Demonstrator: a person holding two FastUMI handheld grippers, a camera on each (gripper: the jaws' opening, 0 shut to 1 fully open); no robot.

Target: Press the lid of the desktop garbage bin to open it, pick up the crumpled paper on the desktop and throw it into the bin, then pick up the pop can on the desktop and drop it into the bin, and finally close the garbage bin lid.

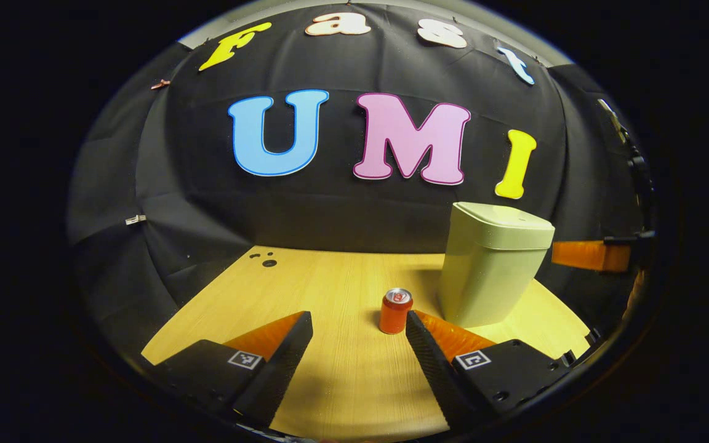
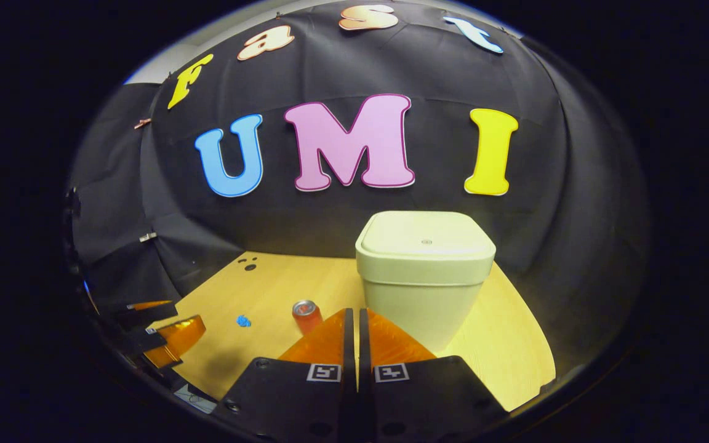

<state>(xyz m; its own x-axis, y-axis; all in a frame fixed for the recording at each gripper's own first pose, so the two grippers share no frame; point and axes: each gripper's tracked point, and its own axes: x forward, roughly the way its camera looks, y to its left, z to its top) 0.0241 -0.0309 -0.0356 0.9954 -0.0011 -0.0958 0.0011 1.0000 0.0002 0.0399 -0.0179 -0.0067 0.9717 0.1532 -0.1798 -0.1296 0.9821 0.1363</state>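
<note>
Bin (image 2: 425,271) sat lid-down on the bench (image 1: 330,289); left tool (image 1: 359,329) gaped wide near the can (image 1: 395,311), right tool (image 2: 354,326) was pinched together, holding nothing.

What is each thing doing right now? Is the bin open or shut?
garbage bin: upright on the table, lid shut.
pop can: standing upright, not held.
crumpled paper: lying on the table, not held.
left gripper: open, empty.
right gripper: shut, empty.

- The right gripper (image 2: 355,320) is pointing at the garbage bin (image 2: 425,277), its fingers pressed together.
- The bin's lid (image 2: 425,237) is lying closed.
- The pop can (image 2: 306,315) is standing upright left of the bin on the wooden desktop (image 2: 280,289), a small blue scrap (image 2: 243,320) lying farther left.
- The left gripper (image 2: 157,329) is showing at the left edge.
</note>
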